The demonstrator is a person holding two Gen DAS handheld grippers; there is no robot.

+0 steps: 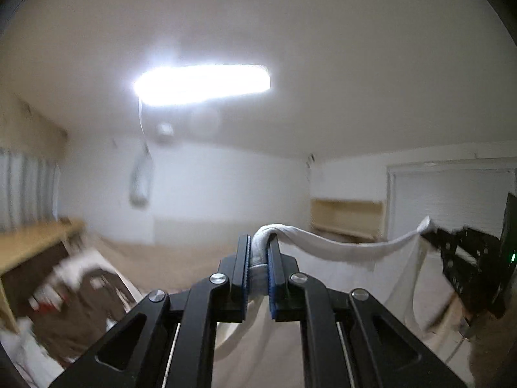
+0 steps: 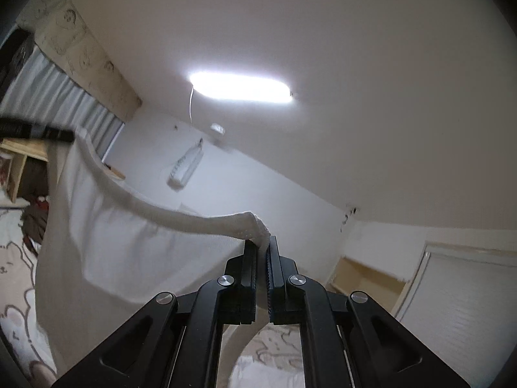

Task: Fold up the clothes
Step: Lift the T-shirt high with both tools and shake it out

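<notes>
A white garment [image 1: 326,245] hangs in the air, stretched between my two grippers. My left gripper [image 1: 258,249] is shut on one bunched corner of its top edge. My right gripper [image 2: 262,249] is shut on the other corner of the white garment [image 2: 135,236]. In the left wrist view the right gripper [image 1: 433,234] shows at the far right, holding the cloth's end. In the right wrist view the left gripper [image 2: 69,135] shows at the far left. The cloth sags between them and hangs down below. Both cameras point up toward the ceiling.
A bright ceiling lamp [image 2: 239,87] is overhead. A bed with a cartoon-print cover [image 2: 16,278] lies below at the left. A wooden shelf [image 1: 35,239] and dark clothes [image 1: 84,294] are at the left. A white door [image 2: 462,307] stands at the right.
</notes>
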